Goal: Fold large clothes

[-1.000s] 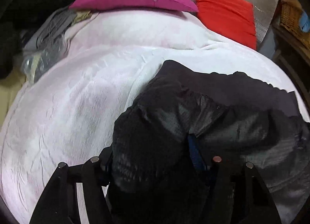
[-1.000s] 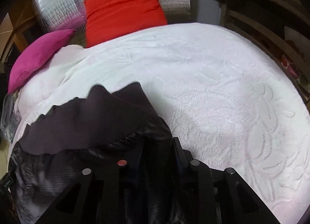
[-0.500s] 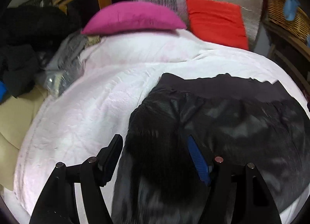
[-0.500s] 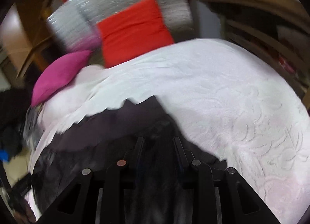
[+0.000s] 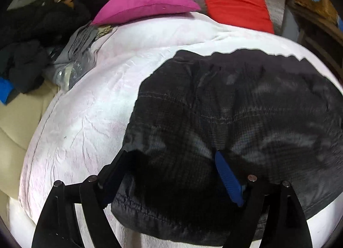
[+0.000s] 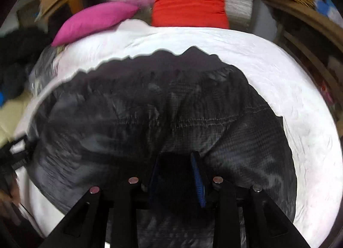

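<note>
Black jacket (image 5: 235, 108) lies on white bedspread (image 5: 90, 108) beneath both wide-spread, empty grippers (image 5: 171, 162) (image 6: 175, 168).

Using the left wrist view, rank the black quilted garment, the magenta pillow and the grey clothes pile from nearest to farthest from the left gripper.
1. Black quilted garment: directly under the left gripper.
2. Grey clothes pile: off the white bedspread's left edge.
3. Magenta pillow: at the far end.

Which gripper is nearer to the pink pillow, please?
Left. The left gripper sits over the black garment's pillow-side edge; the right gripper is farther along, away from the pink pillow.
</note>
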Motion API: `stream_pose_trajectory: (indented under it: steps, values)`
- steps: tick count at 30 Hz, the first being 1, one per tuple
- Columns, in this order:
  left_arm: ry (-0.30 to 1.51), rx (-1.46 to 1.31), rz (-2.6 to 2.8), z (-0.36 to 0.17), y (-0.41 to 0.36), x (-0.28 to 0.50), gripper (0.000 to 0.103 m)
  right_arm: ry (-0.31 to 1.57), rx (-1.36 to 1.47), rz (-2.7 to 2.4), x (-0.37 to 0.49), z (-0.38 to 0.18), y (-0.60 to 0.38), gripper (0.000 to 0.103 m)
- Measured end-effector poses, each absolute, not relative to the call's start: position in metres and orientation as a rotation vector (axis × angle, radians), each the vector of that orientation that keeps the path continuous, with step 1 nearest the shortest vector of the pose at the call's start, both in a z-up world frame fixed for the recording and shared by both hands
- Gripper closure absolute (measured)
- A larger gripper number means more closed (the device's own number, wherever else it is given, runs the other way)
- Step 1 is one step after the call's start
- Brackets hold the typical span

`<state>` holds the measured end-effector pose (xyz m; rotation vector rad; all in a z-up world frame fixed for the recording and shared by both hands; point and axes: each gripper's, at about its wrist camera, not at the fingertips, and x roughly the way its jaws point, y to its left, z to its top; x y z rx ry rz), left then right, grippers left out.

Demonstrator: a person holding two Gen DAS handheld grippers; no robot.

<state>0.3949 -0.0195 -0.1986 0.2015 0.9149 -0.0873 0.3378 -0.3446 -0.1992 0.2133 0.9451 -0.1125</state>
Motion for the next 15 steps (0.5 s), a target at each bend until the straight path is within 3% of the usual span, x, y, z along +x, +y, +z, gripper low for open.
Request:
stream_pose_trajectory:
  steps: [5,9,15]
  values:
    - [0.857,0.249,-0.048,-0.190,-0.027,0.387,0.020,0.836,0.227,-0.049,0.338,-0.181,-0.328,0.069]
    - [0.838,0.229,-0.030,-0.183,-0.020,0.391,0.020,0.986,0.214,0.017,0.363,-0.211,-0.313,0.067]
    - [0.823,0.102,0.011,-0.166,0.025,0.402,0.020,0.938,0.312,0.047,0.362,-0.197,-0.340,0.067]
